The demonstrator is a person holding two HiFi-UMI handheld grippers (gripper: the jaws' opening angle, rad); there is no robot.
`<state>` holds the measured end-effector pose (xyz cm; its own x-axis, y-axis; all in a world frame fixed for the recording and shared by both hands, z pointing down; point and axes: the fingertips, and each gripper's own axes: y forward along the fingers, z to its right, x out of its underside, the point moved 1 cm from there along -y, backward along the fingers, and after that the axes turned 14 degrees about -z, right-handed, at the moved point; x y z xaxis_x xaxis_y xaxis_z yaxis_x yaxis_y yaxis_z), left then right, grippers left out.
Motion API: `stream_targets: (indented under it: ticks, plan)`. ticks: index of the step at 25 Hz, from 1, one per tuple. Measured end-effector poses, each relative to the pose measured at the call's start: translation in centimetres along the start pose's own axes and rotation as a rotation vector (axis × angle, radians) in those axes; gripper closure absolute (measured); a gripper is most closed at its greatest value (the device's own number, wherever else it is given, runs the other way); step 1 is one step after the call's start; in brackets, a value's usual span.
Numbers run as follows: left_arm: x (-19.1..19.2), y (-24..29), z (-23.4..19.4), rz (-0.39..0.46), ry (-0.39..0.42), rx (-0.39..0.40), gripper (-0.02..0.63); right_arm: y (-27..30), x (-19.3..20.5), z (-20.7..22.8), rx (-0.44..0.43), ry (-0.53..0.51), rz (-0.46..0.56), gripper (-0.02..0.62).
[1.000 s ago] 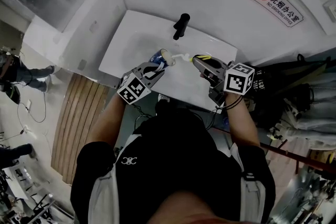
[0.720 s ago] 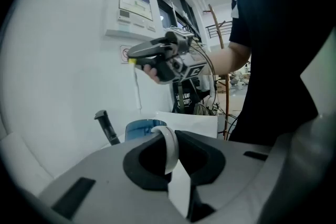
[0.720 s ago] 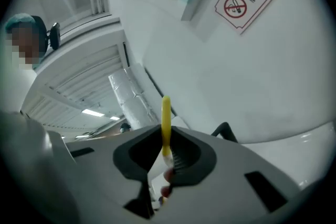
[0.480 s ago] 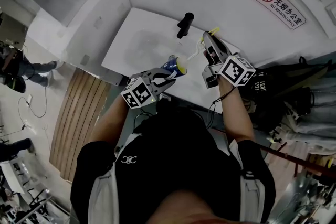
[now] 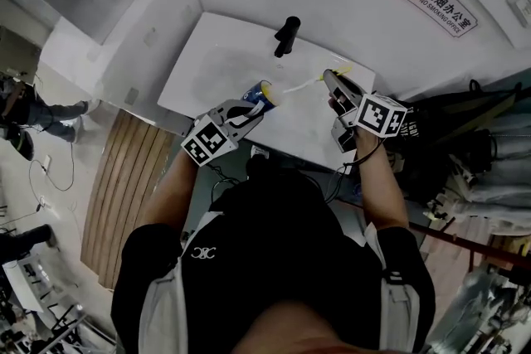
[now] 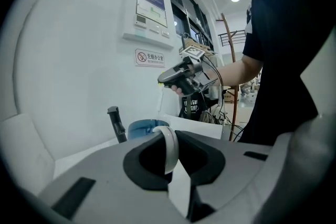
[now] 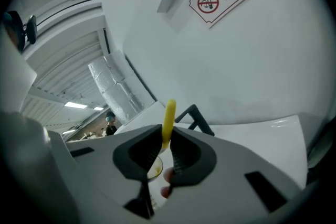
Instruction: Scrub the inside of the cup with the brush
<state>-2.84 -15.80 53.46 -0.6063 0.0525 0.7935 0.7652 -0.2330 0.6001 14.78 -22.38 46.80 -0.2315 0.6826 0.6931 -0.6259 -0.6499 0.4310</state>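
Observation:
My left gripper [image 5: 245, 109] is shut on the white handle [image 6: 170, 147] of a blue cup [image 5: 259, 93], which it holds tilted over the white sink [image 5: 207, 66] with the mouth toward the right. My right gripper [image 5: 330, 80] is shut on the yellow handle [image 7: 168, 119] of a brush. The brush's thin white stem [image 5: 299, 84] reaches left to the cup's mouth; whether its head is inside I cannot tell. In the left gripper view the cup's blue rim [image 6: 140, 127] shows just past the jaws, with the right gripper [image 6: 178, 77] above it.
A black faucet [image 5: 286, 36] stands at the sink's back edge, just beyond the cup. A white wall with a no-smoking sign [image 5: 433, 0] rises behind. Bags and cables [image 5: 465, 137] crowd the right side. A wooden floor panel [image 5: 116, 195] lies to the left.
The right gripper rose toward the faucet half a second ago and has come back down and right. The cup has shifted slightly up and left. Both grips are unchanged.

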Motion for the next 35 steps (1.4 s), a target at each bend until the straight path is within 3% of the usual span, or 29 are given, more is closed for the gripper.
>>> stream_targets:
  ticks: [5,11,18,25,29,32,35]
  plan:
    - [1.1,0.5,-1.0,-0.028,-0.042,-0.025,0.558,-0.8,2.2,-2.2,-0.095,-0.046,-0.107,0.543]
    - [2.3,0.8,-1.3,-0.086,-0.015,-0.028,0.558,-0.6,3.5,-4.6,-0.188,-0.074,-0.185,0.534]
    - [1.5,1.5,0.6,-0.100,0.050,0.034,0.558,0.1,0.7,-5.7,-0.251,-0.017,-0.055,0.538]
    - [0.0,0.9,2.4,-0.082,0.112,0.099,0.558,2.0,-2.9,-4.6,-0.232,-0.006,0.047,0.543]
    - [-1.3,0.4,3.6,-0.073,0.175,0.136,0.558,3.2,-3.7,-2.3,-0.154,0.021,0.087,0.545]
    - [-1.2,0.1,3.4,-0.059,0.158,0.137,0.558,3.5,-3.4,-0.5,-0.093,0.039,0.085,0.543]
    - [-1.0,-0.7,2.4,-0.014,0.080,0.128,0.558,3.3,-2.6,1.3,-0.053,0.057,0.061,0.540]
